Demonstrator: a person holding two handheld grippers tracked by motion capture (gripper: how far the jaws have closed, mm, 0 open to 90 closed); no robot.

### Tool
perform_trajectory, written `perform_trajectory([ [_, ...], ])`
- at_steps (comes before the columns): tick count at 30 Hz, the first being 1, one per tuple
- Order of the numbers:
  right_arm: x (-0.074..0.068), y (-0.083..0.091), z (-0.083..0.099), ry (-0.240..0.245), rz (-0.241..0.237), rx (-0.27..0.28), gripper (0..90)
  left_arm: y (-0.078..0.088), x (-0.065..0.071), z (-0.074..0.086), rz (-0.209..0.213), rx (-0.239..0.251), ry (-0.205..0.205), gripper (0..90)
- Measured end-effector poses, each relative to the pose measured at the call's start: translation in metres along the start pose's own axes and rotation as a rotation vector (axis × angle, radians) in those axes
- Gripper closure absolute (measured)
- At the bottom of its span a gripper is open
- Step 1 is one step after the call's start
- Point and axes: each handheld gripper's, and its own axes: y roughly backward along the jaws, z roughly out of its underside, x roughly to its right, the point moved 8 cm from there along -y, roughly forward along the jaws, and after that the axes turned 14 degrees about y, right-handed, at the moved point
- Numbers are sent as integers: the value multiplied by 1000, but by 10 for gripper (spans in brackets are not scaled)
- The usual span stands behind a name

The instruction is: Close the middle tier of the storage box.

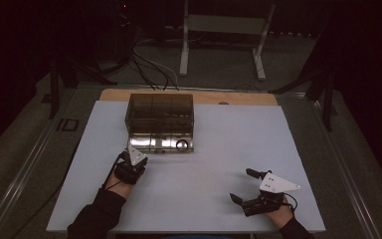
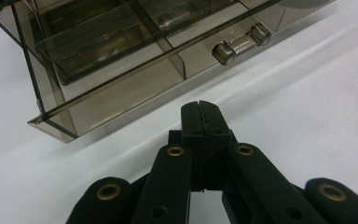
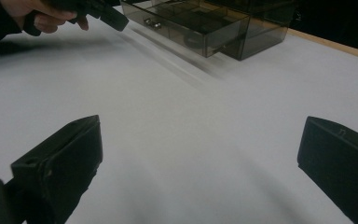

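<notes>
A smoky clear drawer box stands at the back middle of the white table. Its lowest drawer sticks out a little toward me and carries a clear bar handle. My left gripper sits just in front of the box's front left corner, jaws shut with nothing between them. My right gripper rests near the table's front right, jaws wide open and empty. Far off in the right gripper view are the box and the left gripper.
A wooden board edge shows behind the white sheet. Beyond the table lie floor cables and a metal frame's legs. A round dark item lies in the drawer's right end.
</notes>
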Motion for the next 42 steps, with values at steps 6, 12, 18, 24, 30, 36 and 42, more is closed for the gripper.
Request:
perform_trajectory([
  [6,0,-1,0,5,1,-2,0,-2,0,-3,-2,8,-7,900],
  [12,0,-1,0,6,2,-2,0,-5,0,-6,6,17,-7,900],
  [18,0,-1,1,7,1,-3,0,-6,5,-9,25,26,-27,900],
  [24,0,-1,1,6,2,-4,0,-8,5,-12,31,33,-16,900],
  [30,0,0,0,6,4,-3,0,-13,6,-15,55,37,-9,900],
  [36,0,0,1,6,5,-4,0,-18,7,-16,60,35,-16,900],
  [42,1,0,0,4,5,-3,0,-24,8,-15,53,25,-34,900],
])
